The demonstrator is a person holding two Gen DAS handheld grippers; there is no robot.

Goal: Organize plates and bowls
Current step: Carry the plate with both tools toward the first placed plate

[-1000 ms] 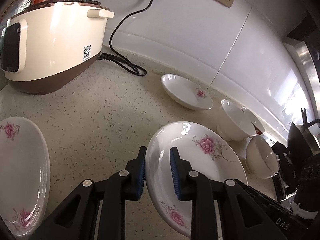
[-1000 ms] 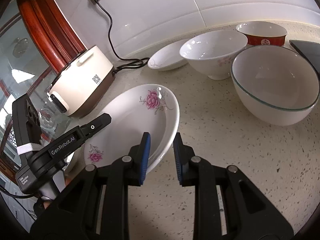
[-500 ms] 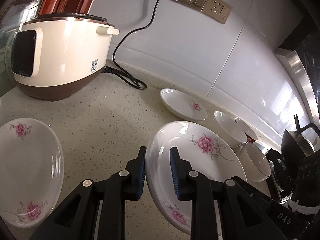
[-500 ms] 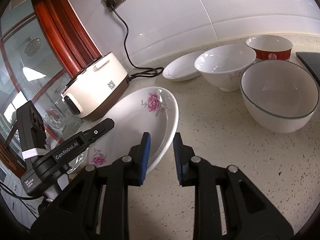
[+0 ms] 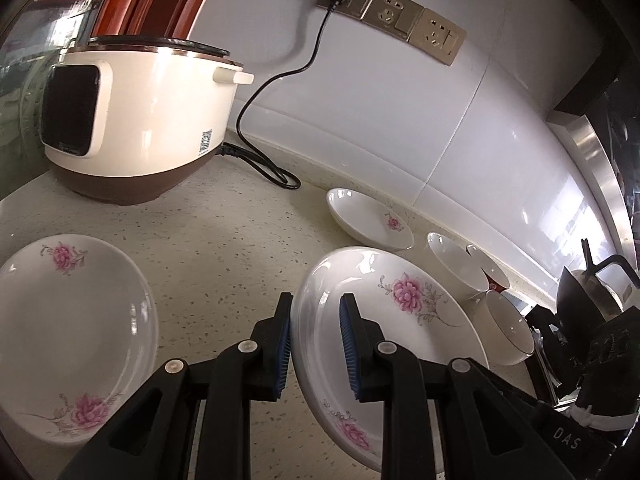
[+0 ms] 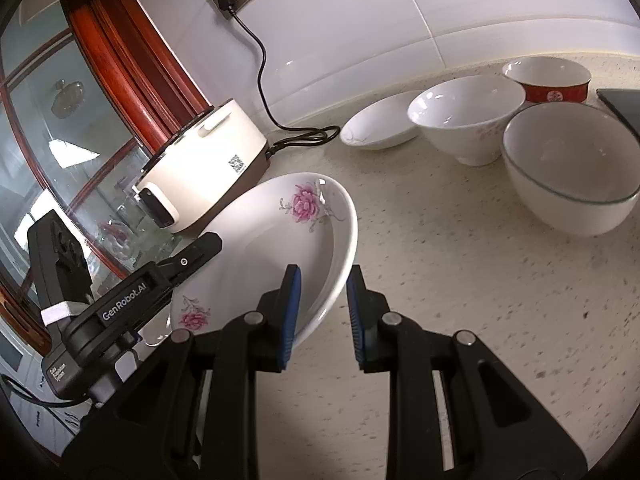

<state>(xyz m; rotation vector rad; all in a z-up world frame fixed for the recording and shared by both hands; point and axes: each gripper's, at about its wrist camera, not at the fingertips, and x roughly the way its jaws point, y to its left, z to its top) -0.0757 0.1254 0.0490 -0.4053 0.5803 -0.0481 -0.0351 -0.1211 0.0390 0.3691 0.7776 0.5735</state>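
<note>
A large oval white plate with pink flowers (image 5: 396, 320) is held above the counter by both grippers. My left gripper (image 5: 316, 320) is shut on its left rim; it also shows in the right wrist view (image 6: 192, 256). My right gripper (image 6: 322, 304) is shut on the plate's right rim (image 6: 344, 248). A second flowered oval plate (image 5: 72, 332) lies on the counter at the left. A small white dish (image 5: 368, 220) sits by the wall, with white bowls (image 6: 464, 116) (image 6: 568, 168) and a red bowl (image 6: 548, 80) beside it.
A cream and brown rice cooker (image 5: 132, 120) stands at the back left, its black cord (image 5: 272, 160) running to wall sockets (image 5: 392, 8). A dark stove with a pan (image 5: 592, 292) lies at the right. A window with a red frame (image 6: 132, 64) is behind the cooker.
Both grippers have risen with the flowered plate held between them. More of the wall, the sockets and the left plate have come into view.
</note>
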